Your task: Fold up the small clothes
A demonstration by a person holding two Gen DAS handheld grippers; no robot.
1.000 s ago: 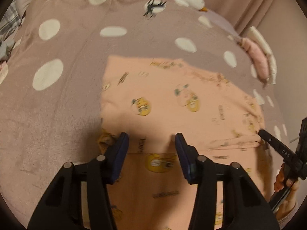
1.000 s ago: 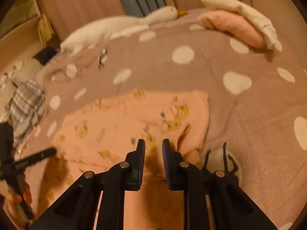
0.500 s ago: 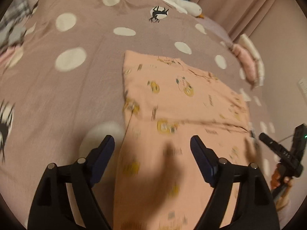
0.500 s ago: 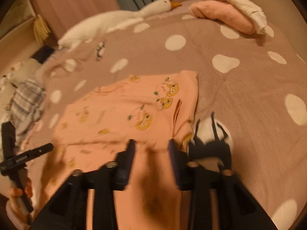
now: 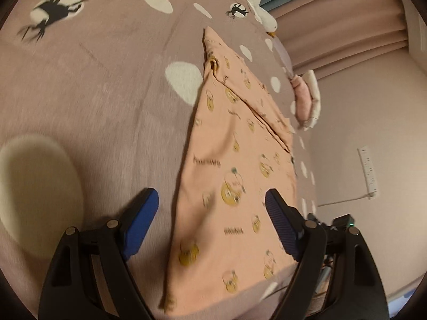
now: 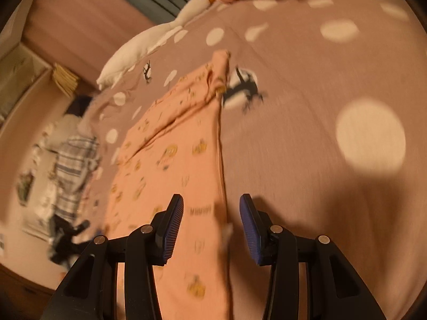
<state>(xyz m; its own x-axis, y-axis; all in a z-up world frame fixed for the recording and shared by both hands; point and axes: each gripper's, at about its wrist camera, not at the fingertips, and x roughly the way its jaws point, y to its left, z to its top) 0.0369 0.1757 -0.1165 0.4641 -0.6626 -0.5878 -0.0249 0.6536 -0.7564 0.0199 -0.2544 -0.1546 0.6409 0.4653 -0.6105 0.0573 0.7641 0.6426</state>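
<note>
A peach garment with yellow cartoon prints (image 5: 234,160) lies flat on the mauve dotted bedspread (image 5: 93,93), with one fold across its far part. My left gripper (image 5: 212,208) is open and empty, hovering over the garment's near left edge. In the right wrist view the same garment (image 6: 170,165) runs away from me. My right gripper (image 6: 212,213) is open and empty, over the garment's near right edge. The other gripper (image 6: 69,237) shows at lower left there, blurred.
A white goose plush (image 6: 149,42) lies at the bed's far side. Folded pink and white clothes (image 5: 305,98) are stacked near the bed's edge. A plaid garment (image 6: 74,165) lies at the left. Curtains (image 5: 347,21) and a wall (image 5: 360,133) lie beyond the bed.
Both grippers have opened wide, let go of the garment and pulled back toward its near end. The garment now lies longer and narrower in both views.
</note>
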